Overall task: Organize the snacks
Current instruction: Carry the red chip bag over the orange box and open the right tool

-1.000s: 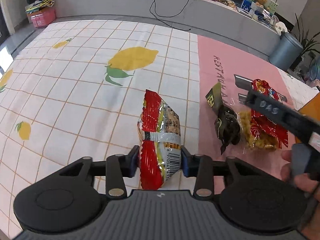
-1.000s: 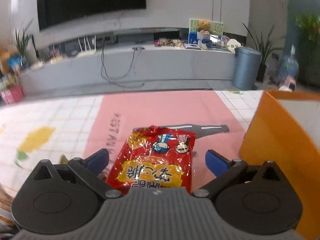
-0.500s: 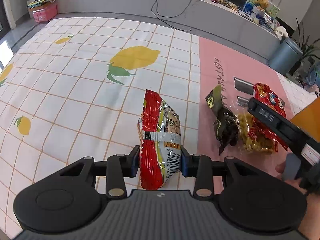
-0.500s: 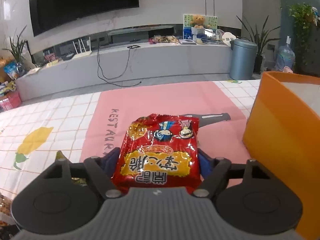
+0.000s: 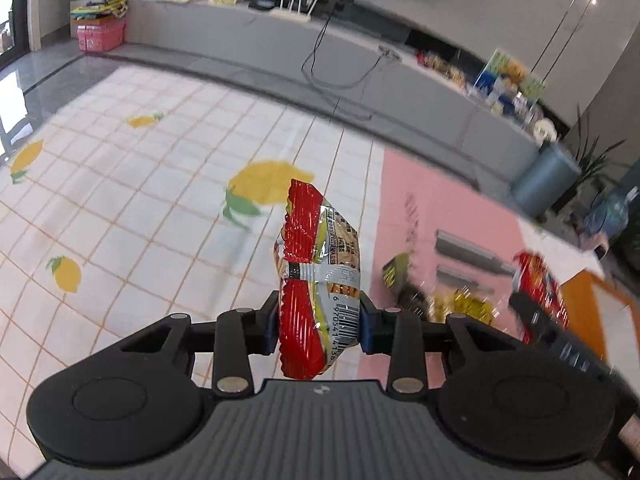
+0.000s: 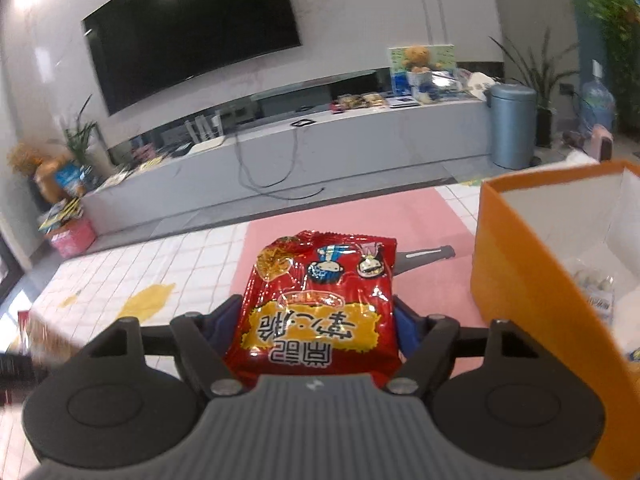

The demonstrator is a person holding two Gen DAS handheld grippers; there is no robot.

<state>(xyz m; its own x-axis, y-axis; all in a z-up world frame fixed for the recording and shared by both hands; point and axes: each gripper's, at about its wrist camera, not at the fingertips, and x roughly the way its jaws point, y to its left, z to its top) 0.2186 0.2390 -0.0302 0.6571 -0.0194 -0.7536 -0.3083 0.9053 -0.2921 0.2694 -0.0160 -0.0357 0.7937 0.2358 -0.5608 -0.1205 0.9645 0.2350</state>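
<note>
Two crinkled foil snack packets were gripped, one per gripper. The left gripper (image 5: 319, 325), its jaws just closing further, pinched a narrow red-and-silver packet (image 5: 316, 276) edgewise above the lemon-print cloth (image 5: 120, 208). The right gripper (image 6: 314, 330) clamped a flat glossy red packet (image 6: 320, 304) above the pink mat (image 6: 432, 216), beside the orange box (image 6: 516, 280).
</note>
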